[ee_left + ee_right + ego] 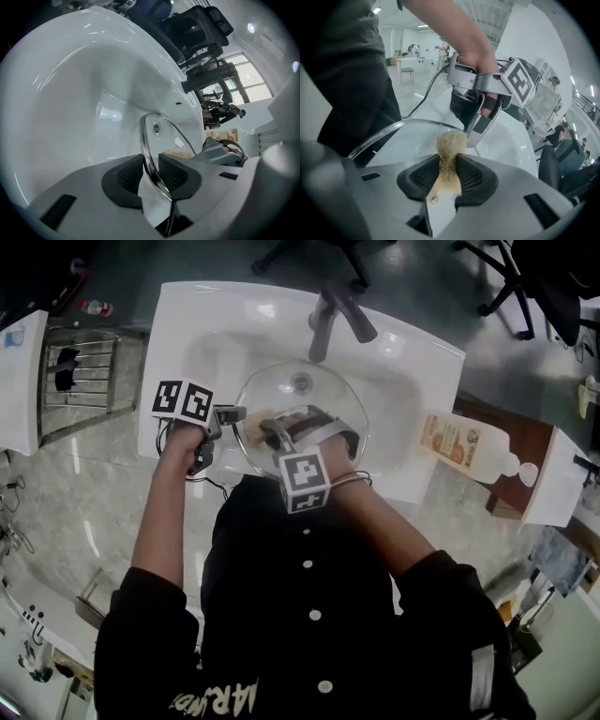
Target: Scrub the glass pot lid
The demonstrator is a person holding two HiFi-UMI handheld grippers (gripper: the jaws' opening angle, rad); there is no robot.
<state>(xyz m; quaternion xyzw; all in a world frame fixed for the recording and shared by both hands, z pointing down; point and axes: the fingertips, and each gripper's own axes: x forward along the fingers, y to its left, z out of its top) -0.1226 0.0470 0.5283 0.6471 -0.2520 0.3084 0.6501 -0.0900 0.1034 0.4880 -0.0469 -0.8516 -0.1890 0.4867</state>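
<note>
The round glass pot lid (302, 401) hangs tilted over the white sink basin (394, 362). My left gripper (228, 416) is shut on the lid's left rim; the metal edge (149, 154) runs between its black pads (176, 172). My right gripper (275, 432) reaches over the lid from the near side and is shut on a tan fibrous scrub pad (451, 146). The pad's tuft sticks out past the pads and lies against the glass near the lid's rim (384, 132), close to the left gripper (480, 123).
A grey faucet (330, 317) rises behind the basin. A bottle with an orange label (464, 448) lies on the ledge at the right. A wire rack (82, 379) stands left of the sink. Office chairs (511, 277) are beyond.
</note>
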